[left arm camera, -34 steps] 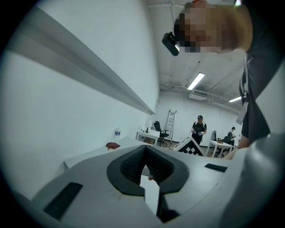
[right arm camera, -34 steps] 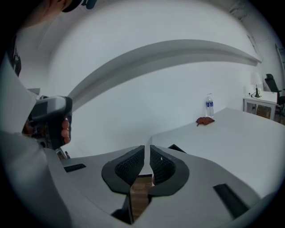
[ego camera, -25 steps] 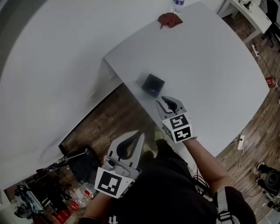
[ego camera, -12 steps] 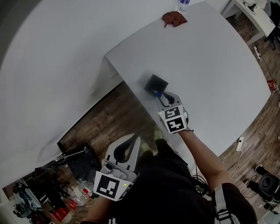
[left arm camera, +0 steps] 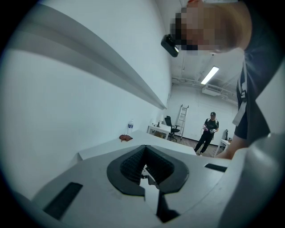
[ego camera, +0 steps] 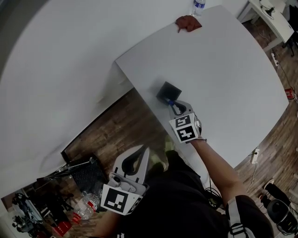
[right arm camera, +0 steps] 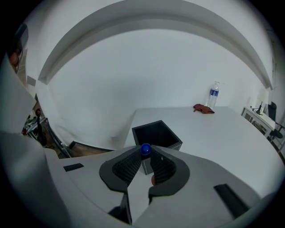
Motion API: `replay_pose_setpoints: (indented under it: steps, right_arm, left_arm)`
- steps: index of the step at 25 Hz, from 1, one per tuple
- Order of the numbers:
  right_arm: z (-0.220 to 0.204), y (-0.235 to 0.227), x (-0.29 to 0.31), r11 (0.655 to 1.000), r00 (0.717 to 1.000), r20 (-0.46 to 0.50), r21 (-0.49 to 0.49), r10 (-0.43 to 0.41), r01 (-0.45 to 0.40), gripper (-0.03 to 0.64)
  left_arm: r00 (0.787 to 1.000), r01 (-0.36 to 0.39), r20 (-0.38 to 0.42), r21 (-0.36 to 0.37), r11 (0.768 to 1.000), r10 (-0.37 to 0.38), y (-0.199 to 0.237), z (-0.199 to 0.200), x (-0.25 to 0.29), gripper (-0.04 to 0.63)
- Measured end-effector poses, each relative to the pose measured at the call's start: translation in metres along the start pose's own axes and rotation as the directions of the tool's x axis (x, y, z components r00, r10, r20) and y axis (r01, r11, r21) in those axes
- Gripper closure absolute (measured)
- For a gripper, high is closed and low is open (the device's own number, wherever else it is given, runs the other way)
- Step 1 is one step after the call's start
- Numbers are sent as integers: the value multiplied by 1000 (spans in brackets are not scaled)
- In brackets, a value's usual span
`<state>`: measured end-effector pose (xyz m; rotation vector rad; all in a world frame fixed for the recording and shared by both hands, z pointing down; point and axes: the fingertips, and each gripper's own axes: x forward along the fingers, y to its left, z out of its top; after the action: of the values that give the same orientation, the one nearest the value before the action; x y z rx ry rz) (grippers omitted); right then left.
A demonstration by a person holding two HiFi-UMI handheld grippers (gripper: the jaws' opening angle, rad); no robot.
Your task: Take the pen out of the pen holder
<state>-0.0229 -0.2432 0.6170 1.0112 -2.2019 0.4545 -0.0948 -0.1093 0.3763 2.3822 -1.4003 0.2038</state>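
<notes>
A black square pen holder [ego camera: 166,90] [right arm camera: 156,133] stands near the white table's [ego camera: 223,69] left edge. The pen's blue end [ego camera: 170,102] [right arm camera: 145,149] shows at the holder's near corner; the rest of the pen is hidden. My right gripper [ego camera: 173,106] [right arm camera: 145,153] reaches up to the holder, its fingertips closed against that blue end. My left gripper [ego camera: 142,153] [left arm camera: 144,149] hangs low off the table, above the wooden floor, its jaws together with nothing in them.
At the table's far end lie a red cloth [ego camera: 188,23] [right arm camera: 204,108] and a water bottle [ego camera: 198,6] [right arm camera: 213,94]. Stands and clutter [ego camera: 70,186] sit on the floor at lower left. A person [left arm camera: 208,132] stands far across the room, near desks and a ladder [left arm camera: 182,120].
My right gripper has moved forward to the pen holder and closed on the pen's blue end. The left gripper has stayed low, drifting slightly.
</notes>
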Motion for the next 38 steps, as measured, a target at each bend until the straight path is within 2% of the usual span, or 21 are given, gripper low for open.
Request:
replay_pose_setpoints:
  steps: [7, 18, 22, 27, 38]
  right_arm:
    - [8, -3, -19, 1000, 1000, 29, 26, -2, 1, 548]
    - [49, -6, -91, 992, 985, 170, 128, -24, 2, 549]
    - [65, -4, -131, 979, 968, 252, 201, -22, -30, 548]
    - [89, 5, -183, 968, 937, 349, 243, -33, -57, 548]
    - [125, 52, -265, 972, 876, 482, 220, -35, -83, 549]
  left_arm:
    - [1000, 16, 23, 3, 1000, -16, -3, 0, -5, 589]
    - [993, 87, 78, 37, 995, -90, -19, 6, -21, 589]
    - [985, 124, 111, 73, 990, -131, -27, 11, -26, 589]
    - [978, 145, 134, 97, 985, -157, -33, 18, -35, 589]
    - [964, 185, 170, 123, 975, -204, -43, 30, -46, 589]
